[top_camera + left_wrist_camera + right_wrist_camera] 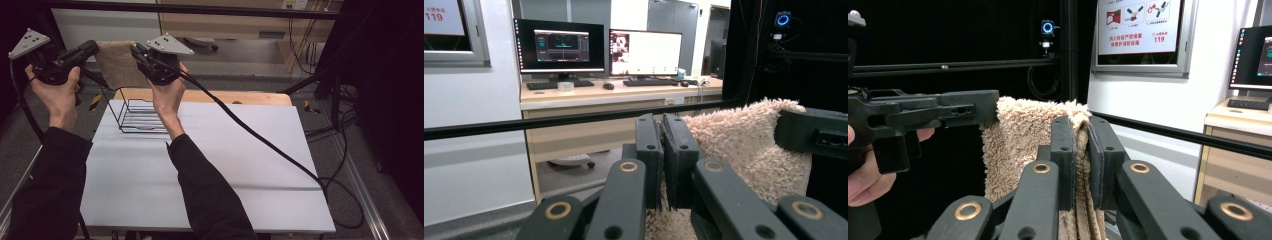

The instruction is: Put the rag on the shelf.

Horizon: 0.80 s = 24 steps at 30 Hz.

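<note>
Right, both tongs are up in the air and both are busy. The left tongs (663,150) are pinched shut on one top corner of a fluffy beige towel (117,62), their jaws pressed together with pile squeezed between them. The right tongs (1078,150) are clamped just as tight on the other top corner, folds of cloth running down between the jaws. In the high view the left tongs (94,47) and the right tongs (136,50) sit level with each other, so the towel hangs between them as a stretched sheet, its top edge running side to side from one hand to the other and the rest dropping straight down beyond the far edge of the counter (210,165).

Here is what matters for the next move: the black wire rack (142,116) stands on the white counter below the hands and nearer to the person, just beside the right forearm. So the towel is above and beyond the rack, and its long top edge lies roughly in line with the rack's top wire. I'd judge the right hand the nearer of the two; the left hangs out past the counter's left edge, well apart from the rack.
</note>
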Motion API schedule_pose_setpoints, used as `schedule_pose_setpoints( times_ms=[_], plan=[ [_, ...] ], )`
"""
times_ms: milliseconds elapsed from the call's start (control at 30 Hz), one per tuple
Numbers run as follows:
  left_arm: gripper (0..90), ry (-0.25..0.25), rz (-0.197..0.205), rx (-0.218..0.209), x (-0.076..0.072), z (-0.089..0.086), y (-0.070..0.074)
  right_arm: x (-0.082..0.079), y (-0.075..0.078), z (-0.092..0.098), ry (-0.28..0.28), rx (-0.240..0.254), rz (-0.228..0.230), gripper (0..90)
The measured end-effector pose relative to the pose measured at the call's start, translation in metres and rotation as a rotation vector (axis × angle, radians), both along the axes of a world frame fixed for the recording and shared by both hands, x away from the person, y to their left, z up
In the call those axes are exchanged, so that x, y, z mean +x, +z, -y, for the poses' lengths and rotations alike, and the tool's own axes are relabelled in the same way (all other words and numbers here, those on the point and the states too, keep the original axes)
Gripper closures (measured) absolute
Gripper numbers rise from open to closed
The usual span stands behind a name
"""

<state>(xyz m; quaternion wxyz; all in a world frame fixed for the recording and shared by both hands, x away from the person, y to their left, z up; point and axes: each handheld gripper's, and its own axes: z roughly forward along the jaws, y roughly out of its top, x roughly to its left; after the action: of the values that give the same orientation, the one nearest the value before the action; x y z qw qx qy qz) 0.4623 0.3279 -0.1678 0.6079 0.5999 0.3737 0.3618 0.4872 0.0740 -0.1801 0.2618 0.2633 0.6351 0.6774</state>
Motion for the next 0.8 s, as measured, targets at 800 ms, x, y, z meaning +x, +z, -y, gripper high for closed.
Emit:
schedule_pose_setpoints(
  times_ms=[800],
  plan=[
    [85.8,0.027,-0.017,0.012,0.044,-0.004,0.009,0.040,0.012,-0.010,-0.020,-0.012,-0.027,82.9]
  ],
)
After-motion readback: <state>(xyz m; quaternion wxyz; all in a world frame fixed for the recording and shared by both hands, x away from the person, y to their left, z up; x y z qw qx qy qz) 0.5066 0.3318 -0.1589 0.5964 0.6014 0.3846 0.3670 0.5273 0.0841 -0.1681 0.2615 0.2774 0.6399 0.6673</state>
